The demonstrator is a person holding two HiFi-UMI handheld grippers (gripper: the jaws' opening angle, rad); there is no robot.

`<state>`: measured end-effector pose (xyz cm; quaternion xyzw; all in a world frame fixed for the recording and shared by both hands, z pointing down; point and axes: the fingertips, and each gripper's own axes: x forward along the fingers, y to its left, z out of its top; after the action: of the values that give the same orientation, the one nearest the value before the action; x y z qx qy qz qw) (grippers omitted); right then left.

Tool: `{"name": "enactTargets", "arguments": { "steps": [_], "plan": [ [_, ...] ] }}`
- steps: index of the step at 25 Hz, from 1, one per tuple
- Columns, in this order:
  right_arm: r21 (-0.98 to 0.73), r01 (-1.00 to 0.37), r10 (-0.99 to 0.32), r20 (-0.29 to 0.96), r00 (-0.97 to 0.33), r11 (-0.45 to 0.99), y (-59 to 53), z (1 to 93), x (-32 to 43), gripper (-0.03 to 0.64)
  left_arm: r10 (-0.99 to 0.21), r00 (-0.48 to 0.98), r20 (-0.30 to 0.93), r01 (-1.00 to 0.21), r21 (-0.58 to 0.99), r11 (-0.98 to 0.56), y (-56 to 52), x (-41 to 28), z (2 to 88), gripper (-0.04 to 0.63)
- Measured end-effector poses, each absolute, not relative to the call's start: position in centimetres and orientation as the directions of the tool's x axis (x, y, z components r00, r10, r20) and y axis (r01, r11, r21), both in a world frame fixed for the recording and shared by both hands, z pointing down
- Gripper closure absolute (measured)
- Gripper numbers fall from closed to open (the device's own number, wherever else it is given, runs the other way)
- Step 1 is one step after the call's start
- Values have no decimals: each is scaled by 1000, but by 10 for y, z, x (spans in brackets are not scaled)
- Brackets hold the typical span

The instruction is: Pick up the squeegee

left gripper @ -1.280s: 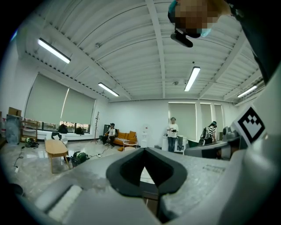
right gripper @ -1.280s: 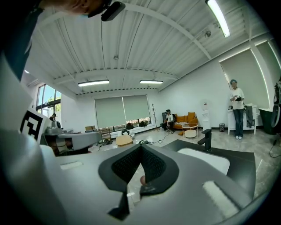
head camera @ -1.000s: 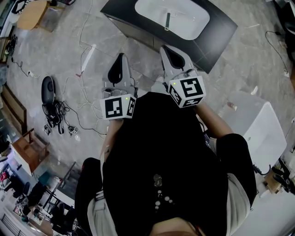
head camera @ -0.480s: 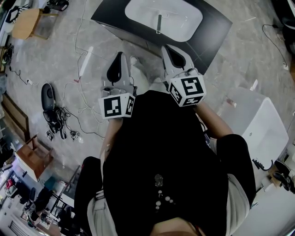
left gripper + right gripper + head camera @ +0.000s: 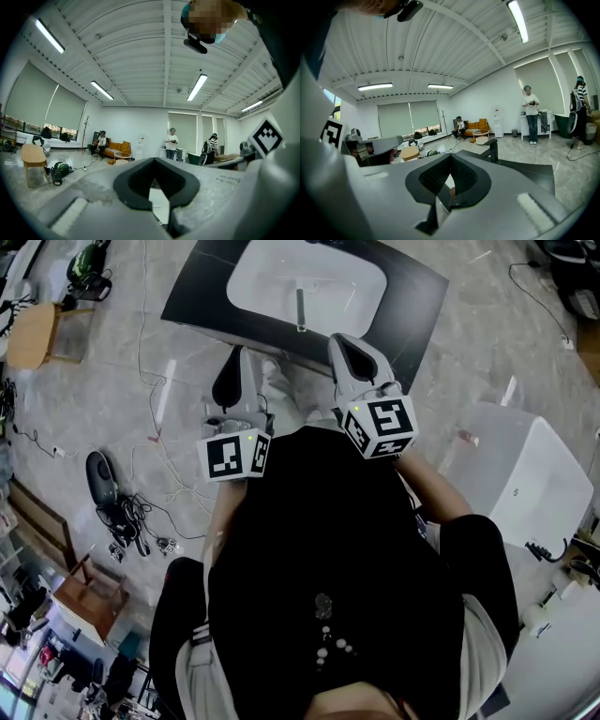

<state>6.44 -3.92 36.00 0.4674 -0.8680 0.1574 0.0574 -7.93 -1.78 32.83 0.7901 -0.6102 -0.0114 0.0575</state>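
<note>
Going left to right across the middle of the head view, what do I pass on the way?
black device with tangled cables on the floor → left gripper → right gripper → white box

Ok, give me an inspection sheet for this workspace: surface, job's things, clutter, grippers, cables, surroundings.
Surface: dark counter holding a white basin.
Job's things: slim dark item over the basin; squeegee or tap, cannot tell.
Clutter: black device on the floor at left; white unit at right.
Grippers: left gripper and right gripper both shut, nothing between the jaws.
Cables: cable tangle beside the black device.
Surroundings: grey stone floor; wooden stool; orange sofa and people far off.
</note>
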Motion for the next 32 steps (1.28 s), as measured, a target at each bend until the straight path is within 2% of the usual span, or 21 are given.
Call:
{"name": "enactTargets", "arguments": {
  "steps": [15,32],
  "plan": [
    [-229,-903,-833,354,-425,364,-149,386,47,614,-903,412,124,-908,139,-396,-152,-92,352,594],
    [-235,-958,-812,518,-269,166,-231,452,30,614,-739,652,171,-758,177,-628,-264,-88,388,594]
  ]
}}
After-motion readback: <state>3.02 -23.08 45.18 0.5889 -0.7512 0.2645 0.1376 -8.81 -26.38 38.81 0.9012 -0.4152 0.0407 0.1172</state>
